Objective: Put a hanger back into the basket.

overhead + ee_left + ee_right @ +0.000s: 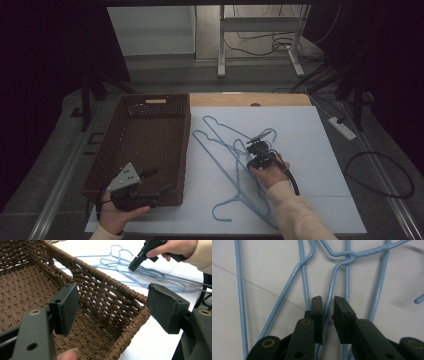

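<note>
At the lower left of the high view, nearest me, my left gripper (150,192) rested in the hand at the near corner of the basket (170,107). In the left gripper view its jaws stood wide apart, one on each side of the woven basket wall (110,302), with nothing pressed between them.

Farther in, right of centre in the high view, my right gripper (256,144) pointed down onto the tangle of blue wire hangers (235,165) lying on the white board (310,150). In the right gripper view its jaws were nearly together, with one blue hanger wire (329,306) running up through the narrow gap. I could not tell whether the pads were pressing on it.

The basket stood along the left edge of the board, just beside the hangers.
</note>
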{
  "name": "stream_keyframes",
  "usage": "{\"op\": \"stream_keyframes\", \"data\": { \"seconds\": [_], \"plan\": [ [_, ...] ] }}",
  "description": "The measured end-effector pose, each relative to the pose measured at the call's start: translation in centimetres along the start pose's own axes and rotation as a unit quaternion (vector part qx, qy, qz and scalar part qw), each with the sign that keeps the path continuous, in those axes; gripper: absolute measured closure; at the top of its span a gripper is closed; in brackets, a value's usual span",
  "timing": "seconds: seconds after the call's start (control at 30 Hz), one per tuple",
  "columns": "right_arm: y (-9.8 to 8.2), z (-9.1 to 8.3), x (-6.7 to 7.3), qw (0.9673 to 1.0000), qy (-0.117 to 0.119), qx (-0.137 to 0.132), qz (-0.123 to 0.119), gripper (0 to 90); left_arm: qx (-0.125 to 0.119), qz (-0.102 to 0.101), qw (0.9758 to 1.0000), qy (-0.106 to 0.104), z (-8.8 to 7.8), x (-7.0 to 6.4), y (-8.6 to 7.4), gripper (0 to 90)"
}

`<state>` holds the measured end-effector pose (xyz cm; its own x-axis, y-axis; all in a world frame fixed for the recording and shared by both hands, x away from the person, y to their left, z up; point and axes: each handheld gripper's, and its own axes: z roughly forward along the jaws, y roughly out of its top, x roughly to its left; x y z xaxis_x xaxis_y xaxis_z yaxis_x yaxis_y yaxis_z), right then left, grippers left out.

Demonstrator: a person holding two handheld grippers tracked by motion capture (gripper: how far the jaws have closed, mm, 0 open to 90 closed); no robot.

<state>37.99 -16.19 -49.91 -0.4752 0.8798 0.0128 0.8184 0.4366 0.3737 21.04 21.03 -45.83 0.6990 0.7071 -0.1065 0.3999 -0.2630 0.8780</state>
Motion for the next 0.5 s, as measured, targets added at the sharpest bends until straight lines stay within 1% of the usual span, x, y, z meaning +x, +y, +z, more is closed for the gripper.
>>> {"op": "stream_keyframes", "data": {
  "seconds": [0.2, 0.37, 0.43, 0.5],
  "plan": [
    [0.0, -0.1, -0.3, 0.9997, -0.005, -0.003, 0.023, 86.6, 0.0, 0.002, 1.0, 0.0, 0.0, 0.0, 0.0, 27.2],
    [-0.3, -0.8, -0.6, 0.9994, 0.008, -0.019, 0.029, 87.0, 0.001, 0.001, 1.0, 0.001, 0.0, 0.1, 0.0, 27.2],
    [-0.5, -1.2, -0.6, 0.9991, 0.013, -0.03, 0.026, 87.0, 0.001, 0.001, 1.0, 0.001, 0.0, 0.1, 0.0, 27.2],
    [-0.7, -1.8, -0.7, 0.9985, 0.024, -0.042, 0.025, 87.1, 0.001, 0.002, 1.0, 0.001, 0.0, 0.1, 0.0, 27.2]
  ]
}}
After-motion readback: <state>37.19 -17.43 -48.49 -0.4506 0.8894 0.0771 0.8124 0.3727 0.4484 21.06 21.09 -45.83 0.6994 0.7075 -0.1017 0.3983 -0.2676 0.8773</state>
